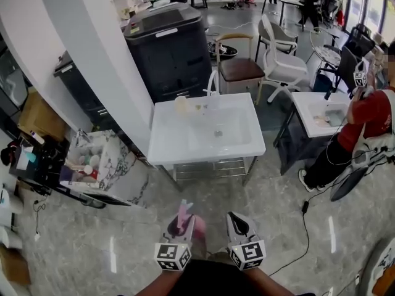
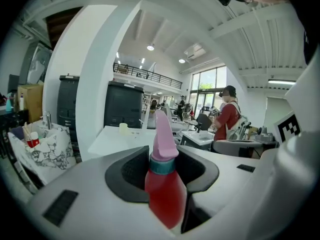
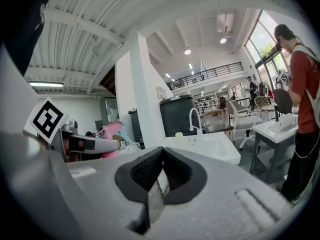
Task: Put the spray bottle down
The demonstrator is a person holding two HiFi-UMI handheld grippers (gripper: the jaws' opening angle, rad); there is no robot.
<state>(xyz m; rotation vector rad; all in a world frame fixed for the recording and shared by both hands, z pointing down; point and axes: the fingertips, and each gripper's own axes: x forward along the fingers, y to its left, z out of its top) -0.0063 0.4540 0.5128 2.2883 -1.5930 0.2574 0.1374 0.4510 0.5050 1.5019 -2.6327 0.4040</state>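
A spray bottle point(image 1: 184, 219) with a red body and a pink trigger head stands upright between the jaws of my left gripper point(image 1: 183, 224), low in the head view. In the left gripper view the black pads press on the bottle point(image 2: 164, 194) at its neck, so the left gripper point(image 2: 162, 166) is shut on it. My right gripper point(image 1: 238, 224) is beside it on the right, and its pads meet with nothing between them point(image 3: 162, 171). The right gripper view shows the pink bottle head point(image 3: 111, 132) off to its left. A white sink counter point(image 1: 170, 137) lies ahead of both grippers.
A white pillar point(image 1: 99, 60) and a black cabinet point(image 1: 163, 48) rise behind the counter. A marble-patterned bag point(image 1: 111, 165) of items sits at the left. At the right are chairs point(image 1: 241, 69), a second sink table point(image 1: 311, 106) and a person in red point(image 1: 364, 122). A cable point(image 1: 302, 227) lies on the floor.
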